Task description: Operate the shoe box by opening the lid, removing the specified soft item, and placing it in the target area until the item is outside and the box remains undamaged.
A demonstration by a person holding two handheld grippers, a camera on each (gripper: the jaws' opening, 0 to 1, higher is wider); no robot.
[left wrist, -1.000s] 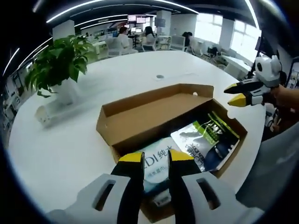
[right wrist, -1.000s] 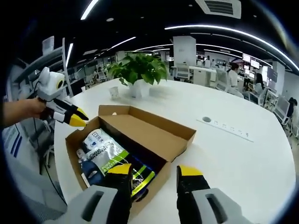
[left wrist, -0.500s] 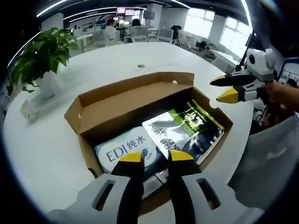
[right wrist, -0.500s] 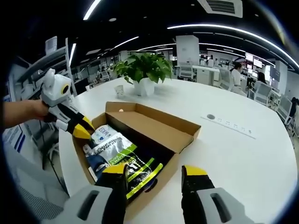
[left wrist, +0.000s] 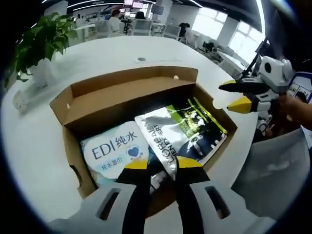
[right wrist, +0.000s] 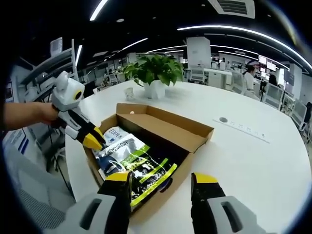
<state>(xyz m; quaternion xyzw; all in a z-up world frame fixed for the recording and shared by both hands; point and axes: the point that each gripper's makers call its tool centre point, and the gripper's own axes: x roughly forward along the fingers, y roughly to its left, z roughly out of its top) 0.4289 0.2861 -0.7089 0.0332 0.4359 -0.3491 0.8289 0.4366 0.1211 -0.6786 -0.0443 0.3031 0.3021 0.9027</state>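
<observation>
Brown cardboard makes up the shoe box (left wrist: 122, 90), which sits open on the round white worktop (left wrist: 34, 141), its lid folded back flat on the far side. In the left gripper view we see two soft packs lying inside, side by side: a pale blue-and-white wipes pack (left wrist: 114, 151) printed "EDI" and, touching its right edge, a glossy dark pouch (left wrist: 183, 129) with white and lime-green print. The near ends of both packs are hidden behind our left tongs (left wrist: 159, 163), so we cannot tell whether the tips touch them; the yellow tips stand a narrow gap apart and grip nothing we can make out. The small lettering on the pouch is too distorted to read in full.

In the right gripper view the box's near wall cuts off the pouch's lower edge, and the wipes pack (right wrist: 116, 134) shows just a corner behind the left tongs' tips. Our right tongs (right wrist: 161, 179) stand wide apart and empty — above the box's near corner. A person's hand (right wrist: 22, 114) holds the left tongs there. A potted plant (right wrist: 153, 73) stands on the worktop beyond the box.
</observation>
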